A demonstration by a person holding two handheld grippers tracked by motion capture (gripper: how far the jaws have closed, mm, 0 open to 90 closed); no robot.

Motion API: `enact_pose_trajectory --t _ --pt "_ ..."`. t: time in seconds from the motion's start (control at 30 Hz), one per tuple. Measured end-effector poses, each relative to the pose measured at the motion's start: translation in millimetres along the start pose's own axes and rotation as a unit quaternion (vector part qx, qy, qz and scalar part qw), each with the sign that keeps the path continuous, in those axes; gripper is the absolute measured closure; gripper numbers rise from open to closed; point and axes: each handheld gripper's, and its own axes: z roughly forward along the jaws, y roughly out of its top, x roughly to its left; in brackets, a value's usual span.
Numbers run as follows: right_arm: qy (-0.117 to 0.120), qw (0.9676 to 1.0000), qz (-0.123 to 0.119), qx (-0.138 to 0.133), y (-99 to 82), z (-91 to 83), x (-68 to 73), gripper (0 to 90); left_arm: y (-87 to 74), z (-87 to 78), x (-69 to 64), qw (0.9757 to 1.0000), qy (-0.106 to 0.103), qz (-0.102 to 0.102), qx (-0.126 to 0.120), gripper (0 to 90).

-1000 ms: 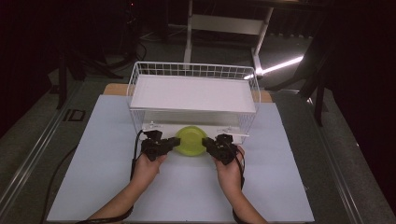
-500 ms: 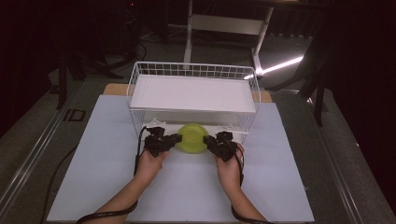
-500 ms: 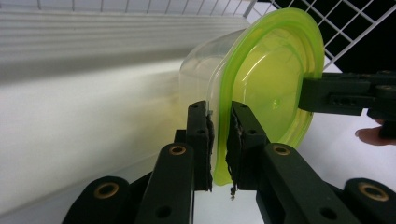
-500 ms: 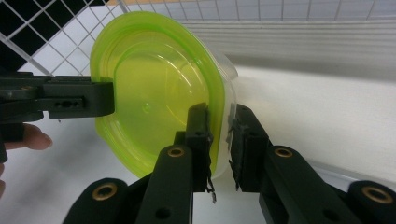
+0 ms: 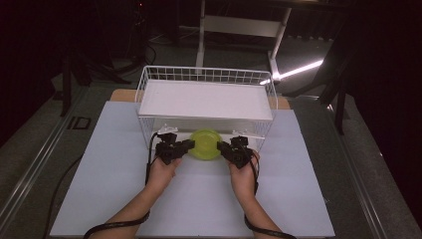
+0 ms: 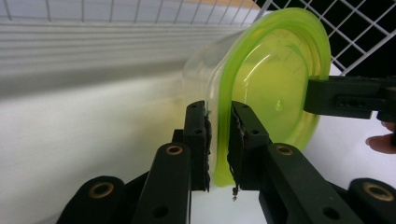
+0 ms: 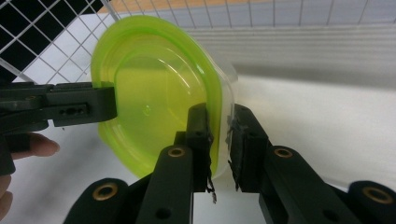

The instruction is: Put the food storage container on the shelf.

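- green-lidded container (image 5: 205, 144) sits right at the open front of the white wire basket (image 5: 149, 79), low down under the white shelf panel (image 5: 206, 99), just over the pale table sheet (image 5: 99, 199).
- i've got the left gripper (image 5: 186, 145) pinched on the lid's rim at its left edge; in the left gripper view the two jaws are nearly together with only the green lip (image 6: 219, 154) between them.
- right gripper (image 5: 222, 146) mirrors it on the opposite edge, jaws closed down on the rim (image 7: 217, 140) the same way.
- gripping both sides keeps the tub level and stops it twisting, i reckon, since a thin lip is a slippery thing to hold from one side.
- clear body (image 6: 201, 74) points into the basket, lid faces me, so it reads as riding on its side.
- whether it's touching the sheet or hanging just clear, i can't tell from up here.
- wire mesh (image 7: 42, 42) stands close behind, so there's little room to swing.
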Motion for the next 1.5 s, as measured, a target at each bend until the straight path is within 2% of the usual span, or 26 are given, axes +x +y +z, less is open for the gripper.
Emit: enact_pose_trajectory --t 0.17,0.3,0.37,0.47,0.57,0.63,0.7,0.9,0.93,1.0,1.1,1.13,1.2,1.23,1.3,1.33,1.43,1.5 --pt "0.021 0.9996 0.018 0.011 0.5 -1.5 -1.9 79.5 -2.0 -6.2 -1.3 0.9999 -0.010 -0.002 -0.004 77.6" --pt "0.023 0.9993 0.023 0.017 -1.1 -4.8 0.7 79.5 -3.0 -10.6 -5.2 1.0000 -0.003 0.009 -0.002 77.8" --pt "0.023 0.9993 0.023 0.018 -1.4 -5.8 1.4 79.5 -3.3 -11.6 -5.7 1.0000 -0.003 0.006 0.004 78.0" --pt "0.027 0.9986 0.036 0.028 -3.3 -4.6 -0.2 79.4 -5.7 -12.7 -6.8 1.0000 -0.003 0.002 0.006 78.9" --pt "0.014 0.9996 0.015 0.022 -5.7 -4.2 1.9 79.2 -9.5 -10.1 -7.5 0.9999 0.005 0.012 0.008 78.7" --pt "0.011 0.9994 0.020 0.025 -6.1 -1.5 1.2 79.1 -10.2 -8.2 -4.3 1.0000 -0.001 0.005 0.005 78.6" --pt "0.012 0.9994 0.026 0.021 -5.2 -0.6 -0.1 78.8 -7.9 -7.3 -4.4 1.0000 -0.001 0.007 0.000 78.5" --pt "0.004 0.9999 0.013 0.006 -0.1 1.3 -1.6 76.7 -2.5 -4.6 -4.2 0.9999 0.004 0.012 -0.011 77.3" --pt "-0.002 1.0000 -0.002 -0.007 0.6 3.9 -1.8 69.9 -0.2 -0.9 -3.5 0.9995 0.014 0.012 -0.026 76.1" --pt "-0.008 0.9998 -0.008 -0.016 0.6 6.1 -2.5 70.4 0.0 1.9 -2.7 0.9992 0.025 0.011 -0.029 73.9" --pt "-0.014 0.9996 -0.013 -0.021 0.9 8.3 -2.7 69.1 0.4 3.9 -0.8 0.9990 0.025 0.002 -0.037 72.4" --pt "-0.018 0.9994 -0.021 -0.021 2.9 9.7 -2.8 66.8 0.8 4.5 -0.5 0.9990 0.024 0.001 -0.038 71.5" --pt "-0.029 0.9987 -0.032 -0.027 4.2 10.7 -3.4 60.6 1.2 6.3 -1.6 0.9981 0.045 0.009 -0.041 67.3" --pt "-0.031 0.9986 -0.032 -0.030 4.8 11.9 -4.2 59.2 1.6 7.1 -1.4 0.9979 0.047 0.008 -0.043 63.2" --pt "-0.031 0.9986 -0.030 -0.031 4.7 12.5 -5.0 58.4 3.2 8.6 0.4 0.9975 0.053 0.009 -0.045 61.4" --pt "-0.036 0.9982 -0.034 -0.035 4.7 15.0 -7.4 52.6 3.7 9.4 0.7 0.9973 0.055 0.011 -0.047 57.4" --pt "-0.035 0.9982 -0.029 -0.040 5.9 16.7 -9.7 49.9 5.0 11.0 0.8 0.9964 0.064 0.023 -0.051 54.3" --pt "-0.026 0.9983 -0.028 -0.043 7.5 16.3 -8.7 48.7 5.7 10.0 1.7 0.9963 0.063 0.017 -0.056 52.4"
